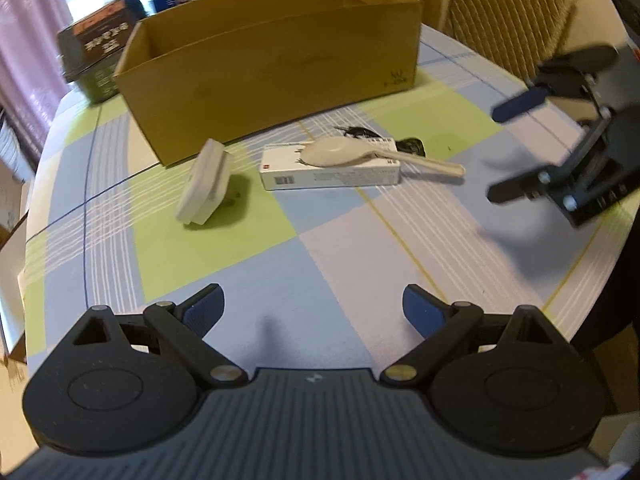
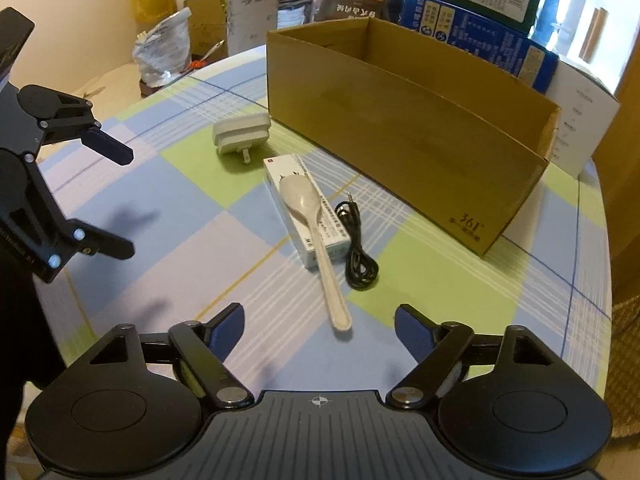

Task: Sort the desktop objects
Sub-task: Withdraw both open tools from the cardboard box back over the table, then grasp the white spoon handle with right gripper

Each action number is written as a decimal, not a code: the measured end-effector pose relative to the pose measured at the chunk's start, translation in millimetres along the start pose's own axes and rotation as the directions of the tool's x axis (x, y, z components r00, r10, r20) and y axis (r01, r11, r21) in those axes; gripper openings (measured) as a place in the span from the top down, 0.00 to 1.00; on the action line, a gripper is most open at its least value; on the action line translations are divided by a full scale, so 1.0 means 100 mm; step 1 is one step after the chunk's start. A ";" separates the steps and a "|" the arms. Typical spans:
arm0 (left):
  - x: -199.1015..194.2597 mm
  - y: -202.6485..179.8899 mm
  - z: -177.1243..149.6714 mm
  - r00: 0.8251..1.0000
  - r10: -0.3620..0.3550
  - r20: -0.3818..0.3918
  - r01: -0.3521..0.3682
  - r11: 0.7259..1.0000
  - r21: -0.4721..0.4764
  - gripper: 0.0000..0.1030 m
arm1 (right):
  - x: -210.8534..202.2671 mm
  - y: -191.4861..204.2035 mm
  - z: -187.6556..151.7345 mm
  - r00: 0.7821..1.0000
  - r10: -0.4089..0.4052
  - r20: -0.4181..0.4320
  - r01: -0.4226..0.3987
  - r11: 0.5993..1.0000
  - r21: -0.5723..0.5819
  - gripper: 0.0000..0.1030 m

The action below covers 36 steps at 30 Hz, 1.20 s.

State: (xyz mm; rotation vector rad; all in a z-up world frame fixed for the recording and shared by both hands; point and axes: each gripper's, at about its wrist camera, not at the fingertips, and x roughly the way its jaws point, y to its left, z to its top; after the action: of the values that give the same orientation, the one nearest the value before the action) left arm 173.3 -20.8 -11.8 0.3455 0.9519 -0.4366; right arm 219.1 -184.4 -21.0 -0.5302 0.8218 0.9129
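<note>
- Presently, the left gripper (image 1: 312, 312) is held with its blue-padded jaws spread wide and nothing between them, above bare checked tablecloth (image 1: 360, 248).
- Going left to right in the left wrist view, one white wall-plug adapter (image 1: 204, 182), one white oblong carton (image 1: 332, 170), one pale plastic spoon (image 1: 360, 154) lying across that carton, and one coiled black audio cable (image 2: 358, 248) just beside it are counted; none has been placed in the single open brown cardboard box (image 1: 276, 60) behind them.
- The right gripper (image 2: 320, 328) is likewise kept wide open and empty, near the spoon's handle tip.
- A slip is judged likely if the spoon is pinched at its thin handle: it could pivot, or the carton beneath could be dragged.
- The cable's loose loops could be snagged by a passing finger.
</note>
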 end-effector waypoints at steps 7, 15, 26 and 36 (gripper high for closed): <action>0.15 0.02 0.03 1.000 -0.007 -0.010 0.007 1.000 0.019 0.09 | 0.22 -0.10 0.11 1.000 0.016 -0.016 -0.016 0.999 -0.030 0.43; 0.28 0.04 0.14 1.000 0.011 -0.021 -0.009 0.996 0.092 0.09 | 0.49 -0.10 0.26 0.998 0.042 -0.056 -0.048 0.992 -0.117 0.61; 0.35 0.10 0.21 1.000 -0.004 -0.015 0.005 0.997 0.081 0.09 | 0.77 -0.13 0.37 0.987 0.055 -0.150 -0.074 0.989 -0.125 0.93; 0.31 0.04 0.16 1.000 -0.017 -0.023 0.019 0.997 0.070 0.09 | 0.51 -0.20 0.09 0.985 0.028 -0.173 -0.050 0.991 -0.124 0.93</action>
State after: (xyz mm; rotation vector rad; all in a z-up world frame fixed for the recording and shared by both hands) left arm 202.2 -31.7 -29.2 0.4062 0.9641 -0.4842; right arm 257.2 -164.0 -55.5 -0.7141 0.9347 0.9705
